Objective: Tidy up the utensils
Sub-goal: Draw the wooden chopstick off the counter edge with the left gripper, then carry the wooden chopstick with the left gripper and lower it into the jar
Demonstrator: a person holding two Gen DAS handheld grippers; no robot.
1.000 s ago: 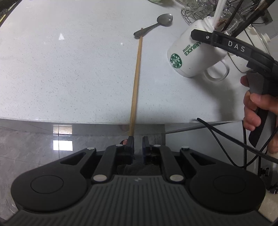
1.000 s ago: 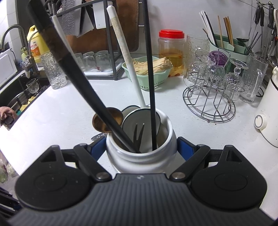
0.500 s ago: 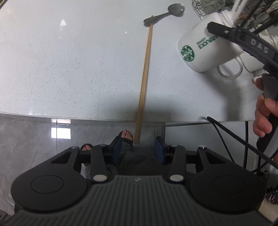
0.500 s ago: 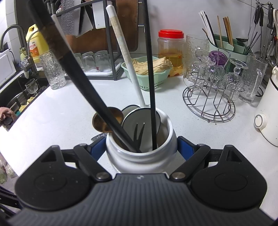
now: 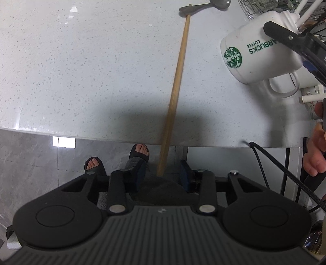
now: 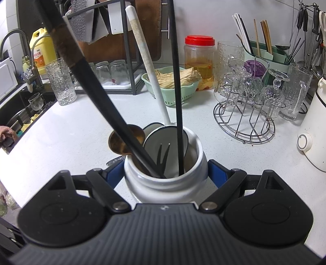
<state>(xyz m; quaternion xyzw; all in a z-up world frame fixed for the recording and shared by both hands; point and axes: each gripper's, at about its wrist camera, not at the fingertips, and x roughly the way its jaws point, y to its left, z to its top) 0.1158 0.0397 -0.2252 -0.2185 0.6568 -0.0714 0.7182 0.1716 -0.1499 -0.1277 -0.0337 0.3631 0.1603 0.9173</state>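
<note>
A long wooden chopstick (image 5: 177,81) lies on the white counter (image 5: 81,71), its near end overhanging the front edge. That end sits between the fingers of my left gripper (image 5: 163,175) with a gap on each side; the jaws are closing. A metal spoon (image 5: 203,6) lies at the chopstick's far tip. My right gripper (image 6: 165,173) is shut on a white Starbucks mug (image 6: 165,183), which holds several utensils: black handles, a white handle, a fork, spoons. The same mug (image 5: 254,55) appears tilted at the right of the left wrist view.
A wire rack of glasses (image 6: 248,114), a green basket (image 6: 173,89), a red-lidded jar (image 6: 199,55) and a white kettle (image 6: 313,132) stand behind the mug. A sink (image 6: 22,114) is at the left. The person's sandalled feet (image 5: 140,150) and a black cable (image 5: 275,169) show below the counter edge.
The left jaws, nearly shut at the chopstick's end a second ago, spread wide and have since narrowed a little. The left gripper sank lower. The right gripper and mug have not moved.
</note>
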